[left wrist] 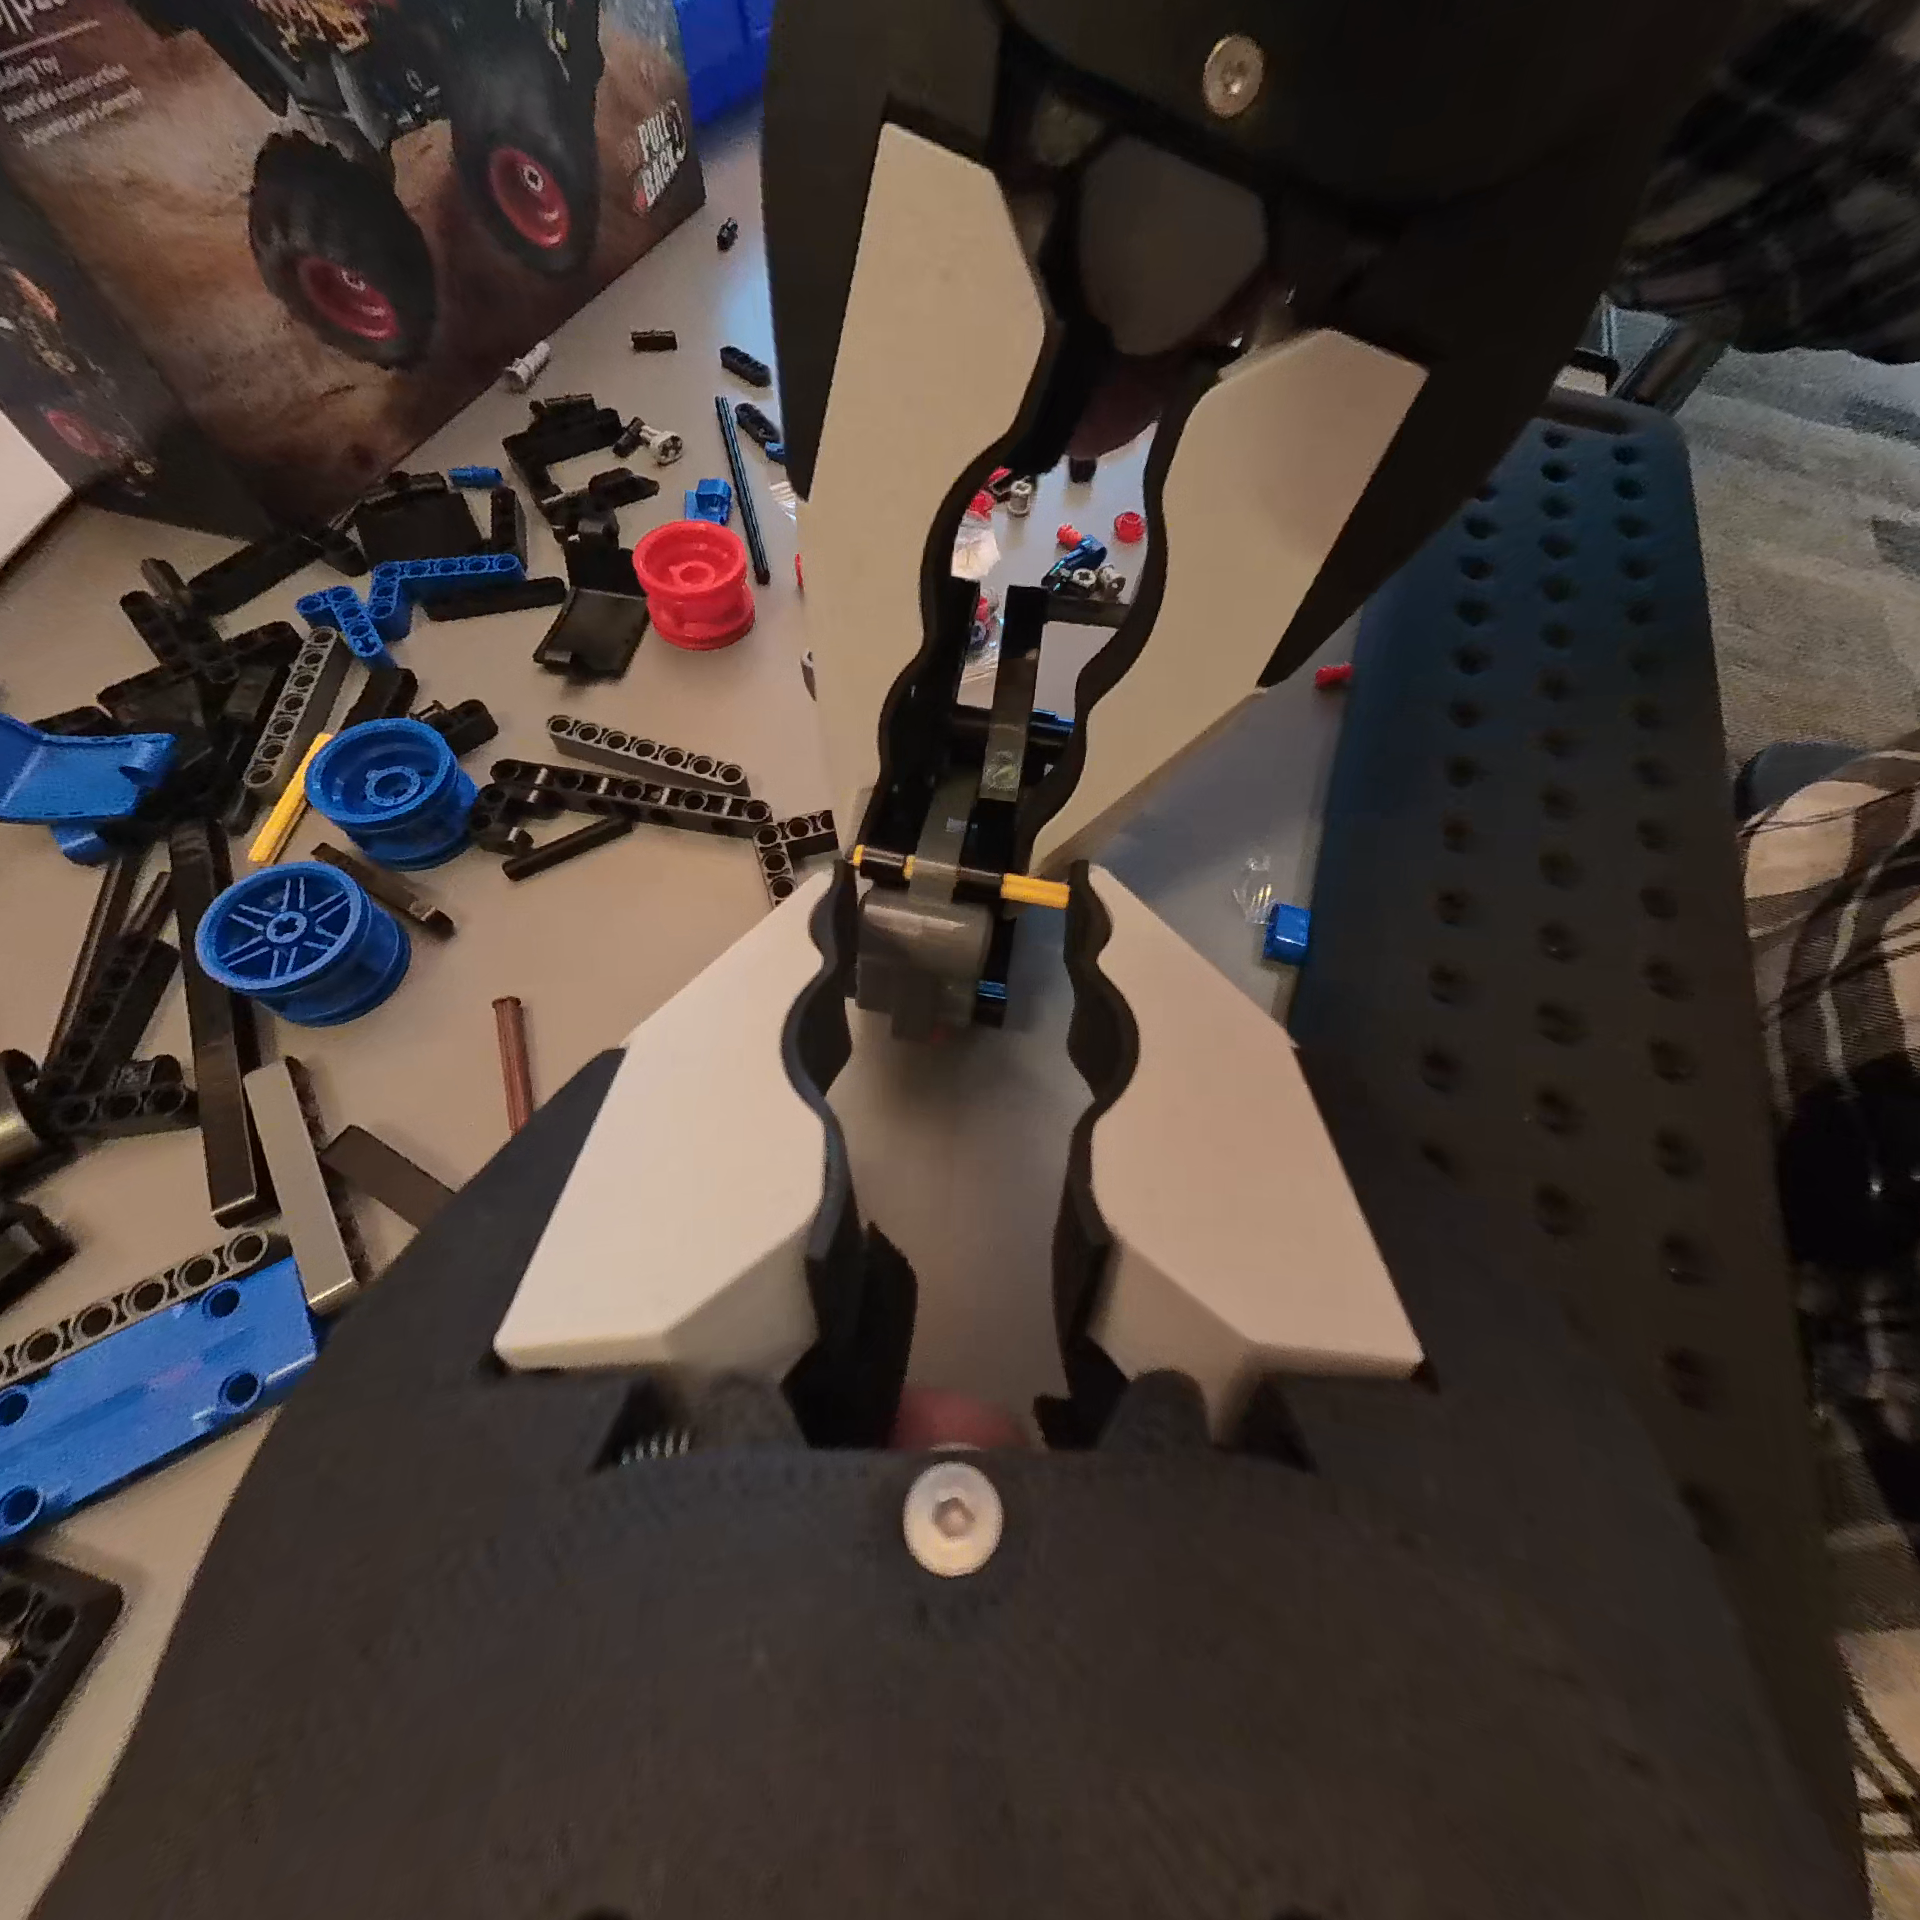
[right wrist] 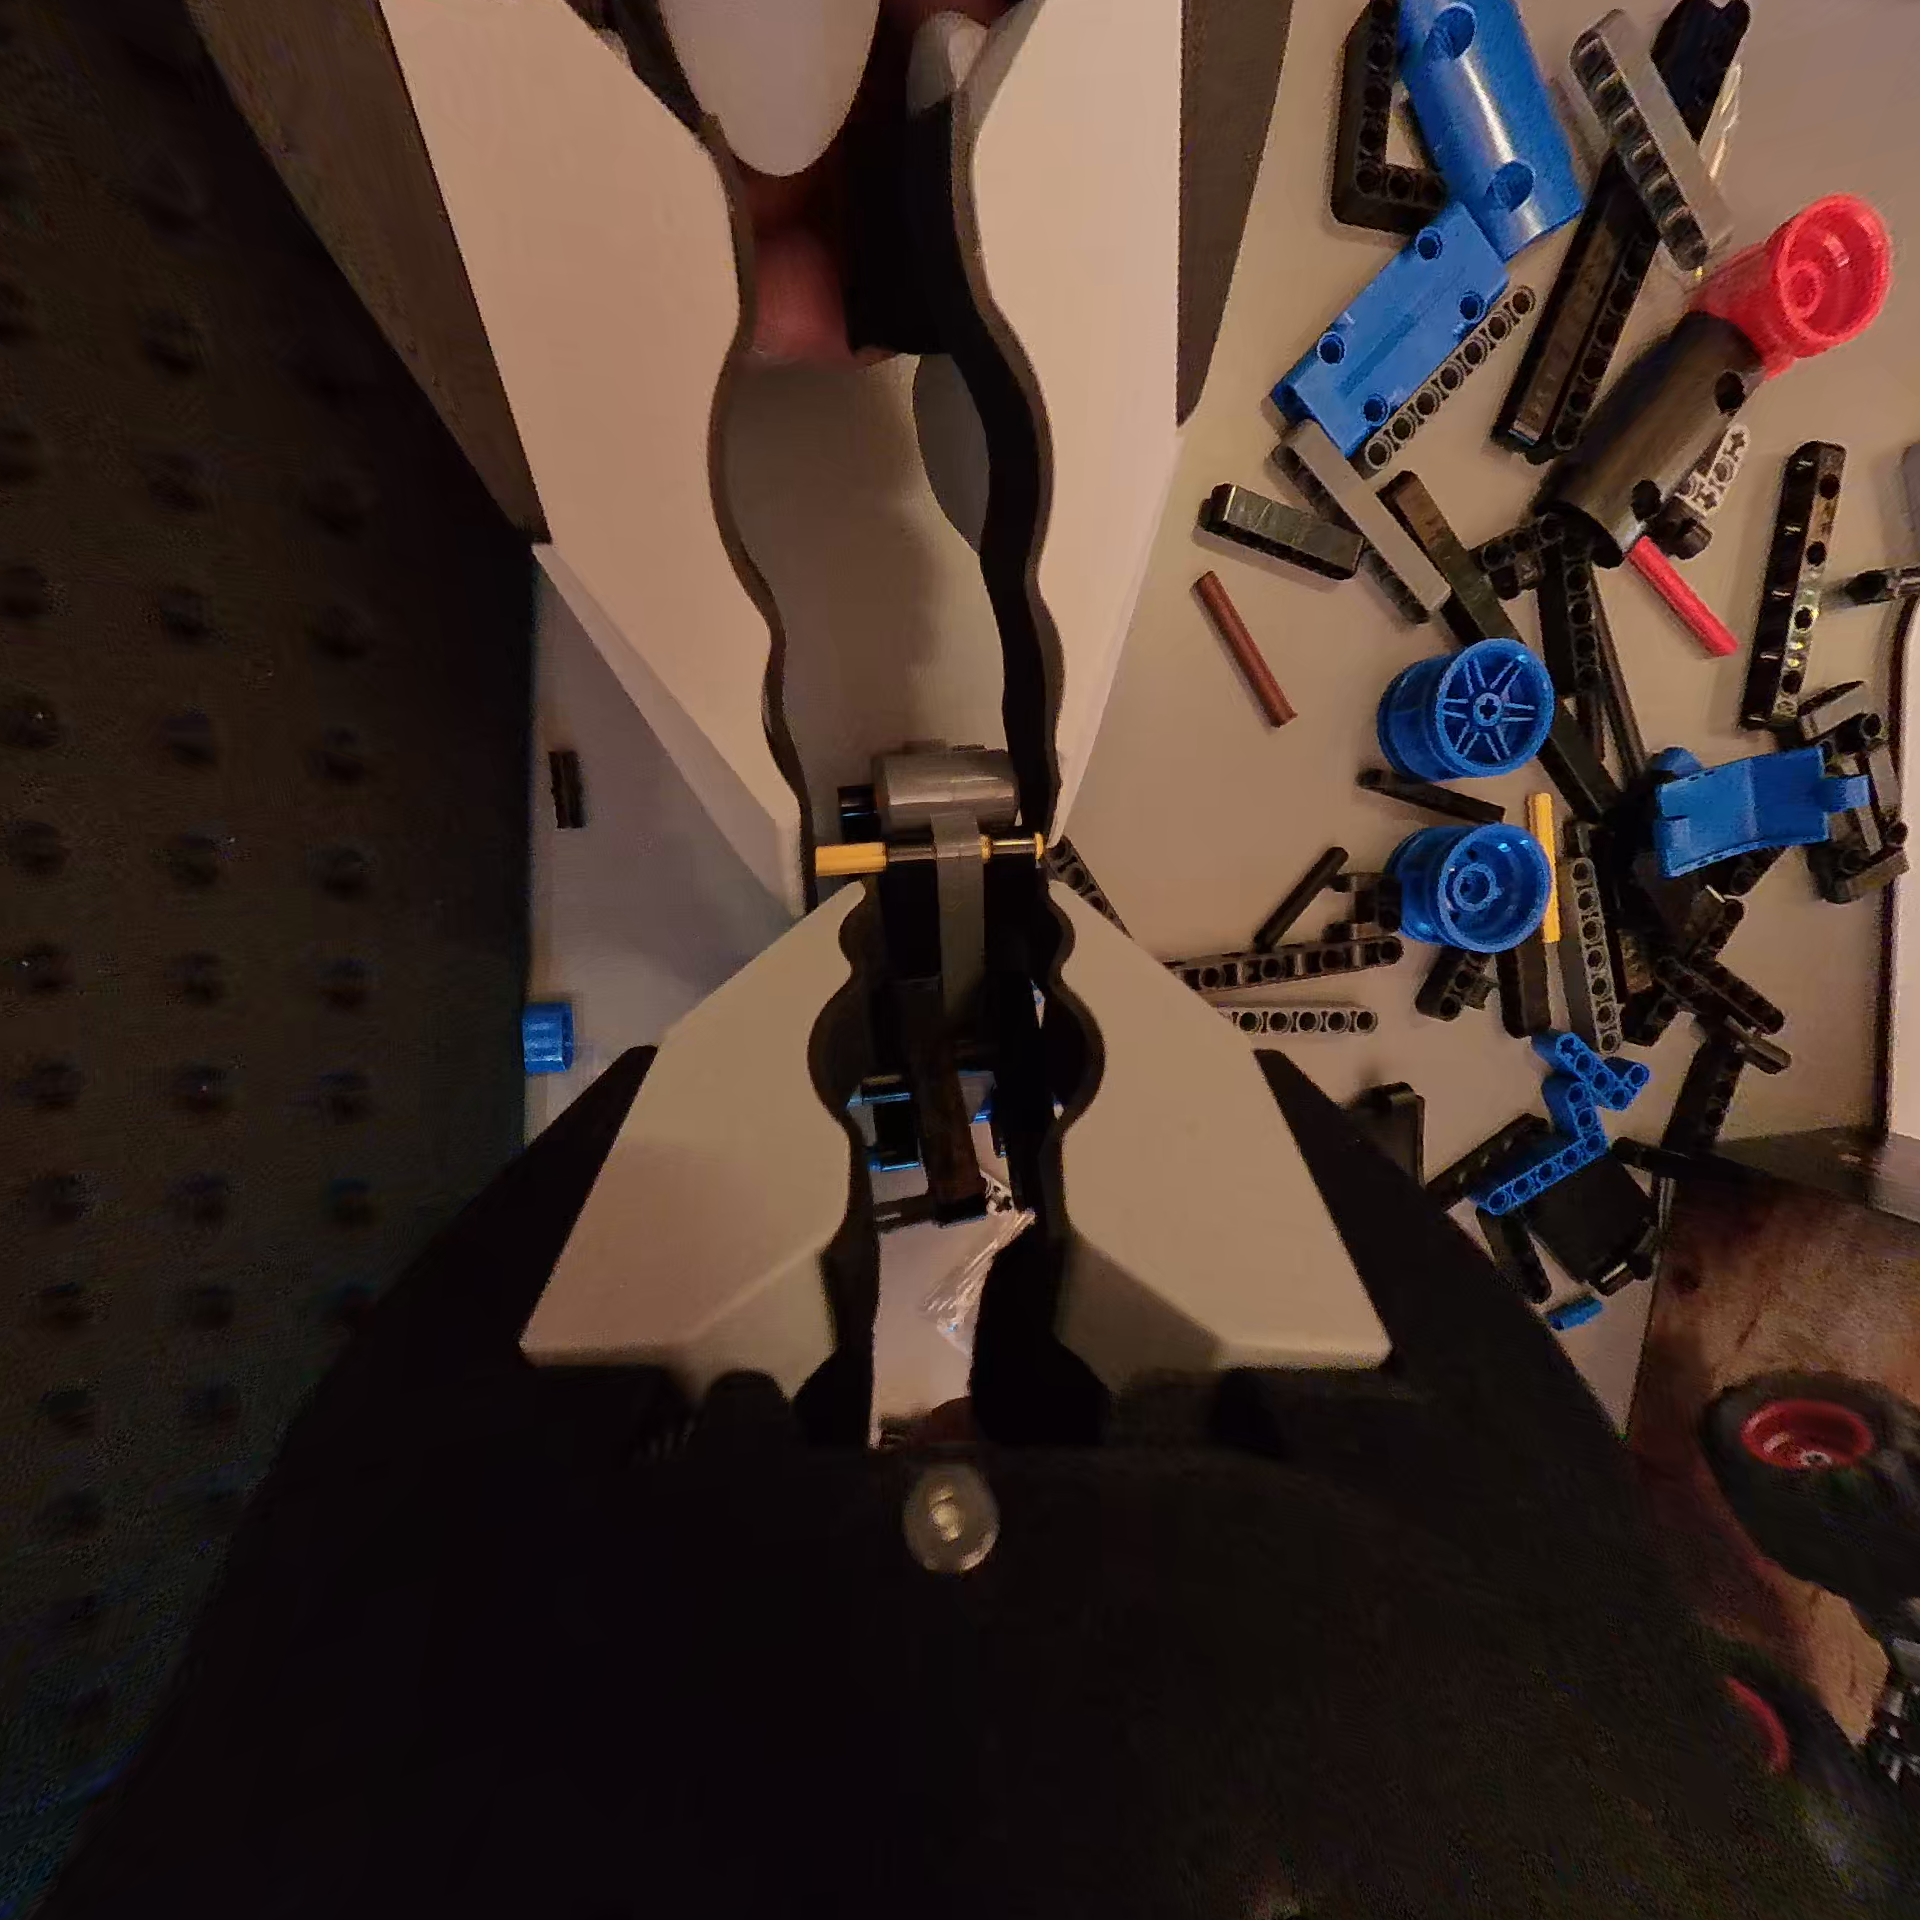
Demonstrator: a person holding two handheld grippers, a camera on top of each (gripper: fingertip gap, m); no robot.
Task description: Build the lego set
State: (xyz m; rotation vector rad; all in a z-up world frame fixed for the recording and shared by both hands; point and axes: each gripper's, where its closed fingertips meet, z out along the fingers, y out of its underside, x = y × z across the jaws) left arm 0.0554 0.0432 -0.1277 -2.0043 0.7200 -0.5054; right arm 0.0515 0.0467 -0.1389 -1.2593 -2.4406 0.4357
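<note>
Left of left gripper (left wrist: pixel 961 914), 2 blue wheels (left wrist: pixel 379 777), black beams (left wrist: pixel 623 795), red wheel (left wrist: pixel 694 584)

I seem to be in a home living space: a pale table (left wrist: pixel 644 966) strewn with toy bricks, the set's printed box (left wrist: pixel 312 239) at its far left corner, a perforated dark chair (left wrist: pixel 1538 935) at its right edge, carpet (left wrist: pixel 1787 582) beyond.

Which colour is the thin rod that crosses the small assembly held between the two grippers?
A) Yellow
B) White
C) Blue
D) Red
A: the rod through the assembly shows yellow at both ends in both wrist views, with the right gripper shut on the assembly's black frame.
</note>
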